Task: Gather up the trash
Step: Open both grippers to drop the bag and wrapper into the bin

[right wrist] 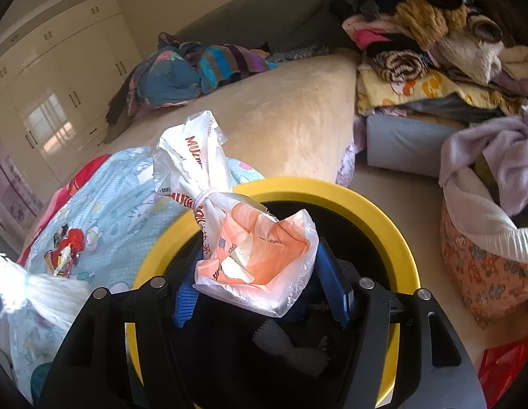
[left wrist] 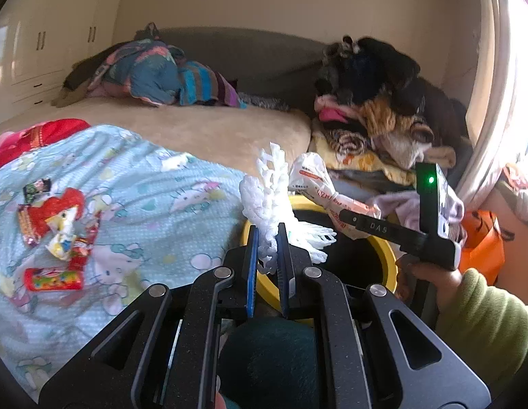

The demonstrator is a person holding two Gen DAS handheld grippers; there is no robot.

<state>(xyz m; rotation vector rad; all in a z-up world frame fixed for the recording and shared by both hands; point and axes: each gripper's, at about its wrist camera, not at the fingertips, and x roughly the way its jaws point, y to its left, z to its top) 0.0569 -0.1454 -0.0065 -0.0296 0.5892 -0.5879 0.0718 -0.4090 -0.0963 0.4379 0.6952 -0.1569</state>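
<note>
Holding both loads over the yellow-rimmed bin [right wrist: 383, 204] below, the left claw [left wrist: 268, 238] clenched on white foam netting [left wrist: 267, 197] and the right claw [right wrist: 260, 293] grasping the plastic bag [right wrist: 257, 255] should each release only once centred above the opening.

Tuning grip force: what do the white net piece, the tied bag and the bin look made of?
White net piece: looks like foam mesh sleeve, matte, open lattice; soft, squeezed thin in the left tongs.
Tied bag: thin plastic film, glossy, crinkled, translucent with red print; held in the right tongs.
Bin: rim looks like hard moulded plastic, smooth yellow; the black inside could be a liner.
</note>
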